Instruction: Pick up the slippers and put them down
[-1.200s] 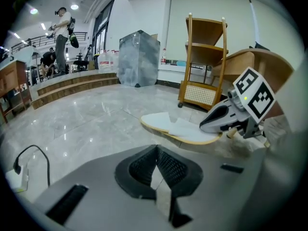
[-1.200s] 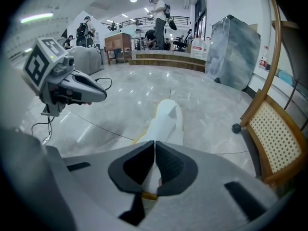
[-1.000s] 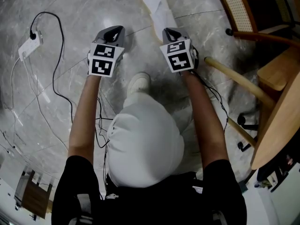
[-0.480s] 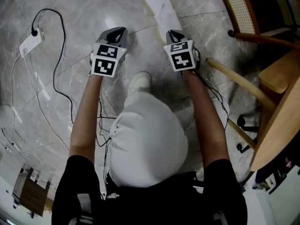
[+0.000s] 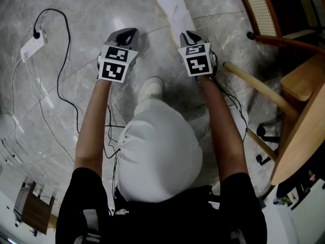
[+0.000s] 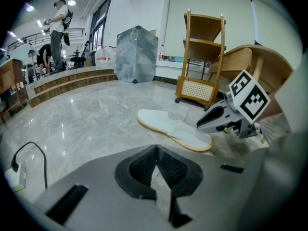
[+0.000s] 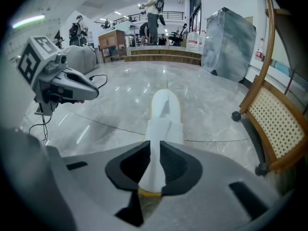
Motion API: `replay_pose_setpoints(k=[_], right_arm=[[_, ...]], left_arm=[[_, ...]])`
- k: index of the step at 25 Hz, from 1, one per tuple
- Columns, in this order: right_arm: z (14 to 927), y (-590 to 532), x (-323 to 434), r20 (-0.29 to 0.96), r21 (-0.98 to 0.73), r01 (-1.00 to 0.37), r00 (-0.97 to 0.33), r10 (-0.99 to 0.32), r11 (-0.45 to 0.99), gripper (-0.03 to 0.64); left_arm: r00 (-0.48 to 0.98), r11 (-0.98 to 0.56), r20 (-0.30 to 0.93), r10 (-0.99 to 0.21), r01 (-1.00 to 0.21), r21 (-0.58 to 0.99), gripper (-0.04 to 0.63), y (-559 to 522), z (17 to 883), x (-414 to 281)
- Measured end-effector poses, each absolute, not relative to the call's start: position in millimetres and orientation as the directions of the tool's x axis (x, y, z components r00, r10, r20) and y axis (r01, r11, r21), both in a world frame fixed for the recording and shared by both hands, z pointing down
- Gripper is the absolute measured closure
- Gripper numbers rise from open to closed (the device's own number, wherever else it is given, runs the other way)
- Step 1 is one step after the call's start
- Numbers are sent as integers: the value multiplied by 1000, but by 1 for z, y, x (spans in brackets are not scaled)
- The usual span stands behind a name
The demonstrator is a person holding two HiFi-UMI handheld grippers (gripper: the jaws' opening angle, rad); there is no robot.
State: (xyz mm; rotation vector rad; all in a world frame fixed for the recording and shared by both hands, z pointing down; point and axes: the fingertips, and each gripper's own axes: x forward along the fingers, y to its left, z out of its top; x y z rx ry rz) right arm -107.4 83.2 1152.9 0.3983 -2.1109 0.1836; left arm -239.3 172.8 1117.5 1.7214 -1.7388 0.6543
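One white slipper [image 5: 175,9] with a yellow sole edge lies flat on the grey marble floor, toe pointing away. Its heel end runs under my right gripper [image 5: 190,35]. In the right gripper view the white upper [image 7: 166,112] fills the gap between the pads of the right gripper [image 7: 153,172], touching both; these jaws have just been opening. My left gripper [image 5: 127,34] hovers to the slipper's left, apart from it. Its jaws [image 6: 157,150] are shut with nothing between them. The left gripper view shows the slipper [image 6: 173,129] and the right gripper [image 6: 226,117] at its near end.
A power strip [image 5: 30,47] with black cables lies on the floor at the left. A wooden cane chair [image 5: 274,9] and a wooden table [image 5: 304,116] stand at the right. The person's white shoe [image 5: 150,89] is between the arms. A wooden shelf [image 6: 202,57] stands further back.
Both grippers have stayed almost in place. The slipper lies in the same spot under the right gripper.
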Motion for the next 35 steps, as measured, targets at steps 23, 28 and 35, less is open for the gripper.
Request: replay_pose_setpoints(k=[23, 28, 35], right_arm=[[1088, 39, -120, 806, -11, -451, -532, -258, 893, 617], [1064, 24, -120, 806, -33, -476, -533, -258, 879, 618], [1004, 21, -122, 798, -60, -492, -546, -255, 868, 618]], left_arm=[[45, 14, 697, -716, -997, 80, 592, 135, 1070, -252], [65, 5, 692, -719, -995, 98, 592, 122, 1041, -253], [98, 4, 703, -704, -990, 143, 592, 121, 979, -254]])
